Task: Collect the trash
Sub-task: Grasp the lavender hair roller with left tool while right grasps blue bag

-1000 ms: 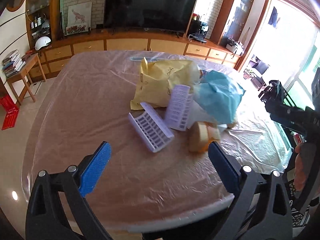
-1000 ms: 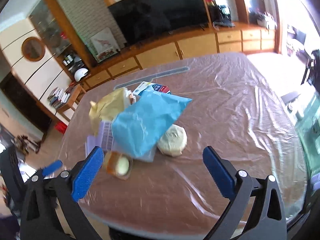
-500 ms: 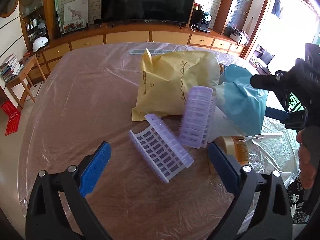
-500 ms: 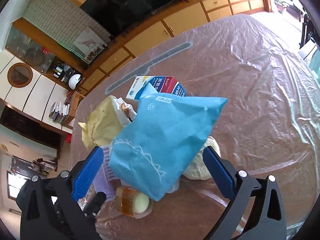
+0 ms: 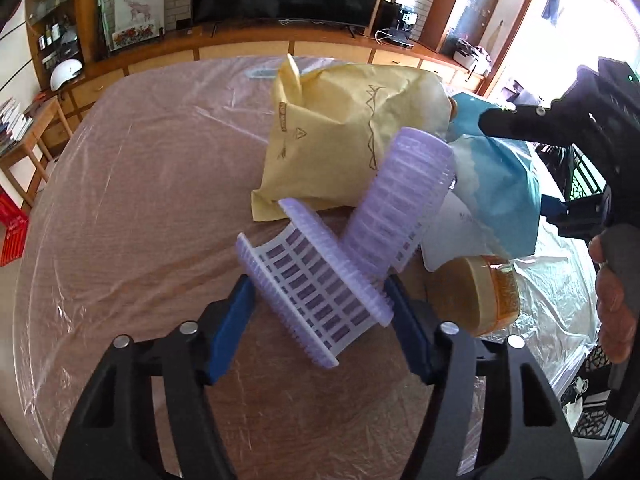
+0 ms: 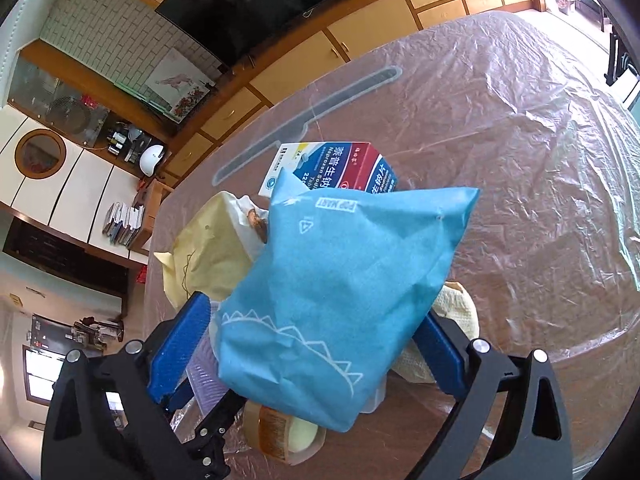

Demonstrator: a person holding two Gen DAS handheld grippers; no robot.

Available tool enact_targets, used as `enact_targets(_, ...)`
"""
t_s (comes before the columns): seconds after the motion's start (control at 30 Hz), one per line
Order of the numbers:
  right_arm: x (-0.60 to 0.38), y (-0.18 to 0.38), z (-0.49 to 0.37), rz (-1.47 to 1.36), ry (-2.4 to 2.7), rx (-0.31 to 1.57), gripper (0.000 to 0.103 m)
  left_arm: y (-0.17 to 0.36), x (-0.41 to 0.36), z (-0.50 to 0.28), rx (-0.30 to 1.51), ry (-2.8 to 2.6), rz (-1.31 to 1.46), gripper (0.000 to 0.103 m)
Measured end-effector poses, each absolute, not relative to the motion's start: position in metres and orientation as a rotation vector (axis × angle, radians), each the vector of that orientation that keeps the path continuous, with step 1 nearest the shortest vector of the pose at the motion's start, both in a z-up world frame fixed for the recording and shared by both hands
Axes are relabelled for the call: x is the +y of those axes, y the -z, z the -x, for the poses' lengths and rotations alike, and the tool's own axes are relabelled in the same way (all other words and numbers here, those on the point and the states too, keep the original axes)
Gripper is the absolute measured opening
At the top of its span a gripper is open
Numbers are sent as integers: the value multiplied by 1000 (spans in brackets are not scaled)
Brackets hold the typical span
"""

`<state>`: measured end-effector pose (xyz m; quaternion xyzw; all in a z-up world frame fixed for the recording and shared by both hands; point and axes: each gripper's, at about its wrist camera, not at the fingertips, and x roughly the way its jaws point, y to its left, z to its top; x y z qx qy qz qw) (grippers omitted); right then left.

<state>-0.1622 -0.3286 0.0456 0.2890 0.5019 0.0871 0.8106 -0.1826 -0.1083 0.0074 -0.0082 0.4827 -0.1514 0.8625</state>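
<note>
A pile of trash lies on the plastic-covered table [image 5: 120, 208]. In the left wrist view my left gripper [image 5: 320, 304] has its blue pads against both ends of a lilac plastic tray [image 5: 316, 280]. A second lilac tray [image 5: 400, 200] leans on a yellow bag [image 5: 344, 136], beside a tape roll [image 5: 476, 292]. In the right wrist view my right gripper [image 6: 316, 344] has closed around a blue bag [image 6: 340, 292], its pads at the bag's two sides. Behind the bag lies a medicine box [image 6: 332, 168]. The yellow bag [image 6: 208, 252] and the tape roll [image 6: 280, 436] also show there.
A crumpled cream wad [image 6: 452, 320] lies by the right pad. My right gripper and the hand holding it [image 5: 592, 184] reach in from the right in the left wrist view. A TV cabinet [image 5: 248, 44] stands beyond the table's far edge.
Both grippers have moved forward into the pile and narrowed from wide open. The left now clamps the lilac tray, the right closes on the blue bag.
</note>
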Motion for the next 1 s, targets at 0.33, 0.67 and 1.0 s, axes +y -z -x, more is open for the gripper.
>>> enact_targets(0.33, -318, -46, 154, -551, -142, 1081, 95, -12, -113, 176, 986, 300, -45, 60)
enact_targets(0.67, -333, -44, 164, -598, -216, 1035, 77, -15, -107, 180, 984, 318, -27, 56)
enact_targets(1.0, -345, -59, 186, -537, -237, 974, 76, -27, -96, 191, 947, 295, -58, 56)
